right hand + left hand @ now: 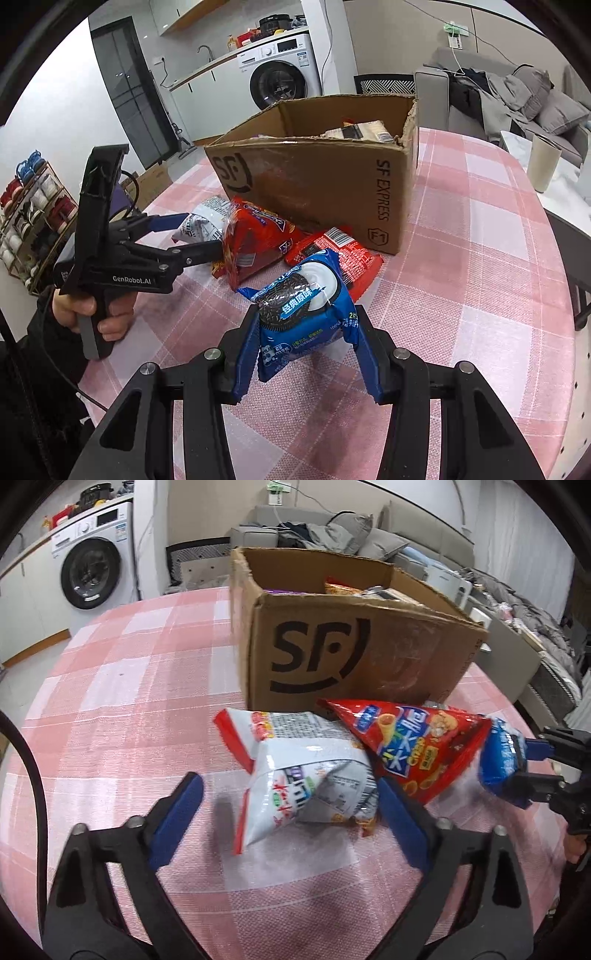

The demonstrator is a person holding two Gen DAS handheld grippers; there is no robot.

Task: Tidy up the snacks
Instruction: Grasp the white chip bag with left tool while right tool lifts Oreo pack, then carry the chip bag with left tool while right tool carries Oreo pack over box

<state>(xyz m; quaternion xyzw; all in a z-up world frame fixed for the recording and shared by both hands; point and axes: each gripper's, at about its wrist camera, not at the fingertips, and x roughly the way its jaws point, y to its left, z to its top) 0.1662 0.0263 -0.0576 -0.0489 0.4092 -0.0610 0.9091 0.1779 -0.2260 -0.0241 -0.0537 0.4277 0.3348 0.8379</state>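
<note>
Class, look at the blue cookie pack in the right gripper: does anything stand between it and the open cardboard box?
Nothing visible blocks a lifted path. The blue cookie pack faces the cardboard box, whose top is open. Only a flat red packet lies low on the table between them.

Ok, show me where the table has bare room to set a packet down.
Bare cloth lies left of the cardboard box, and more on its other side, towards the cup. It is crowded in front of the box: white bag, red bag, another red packet.
</note>
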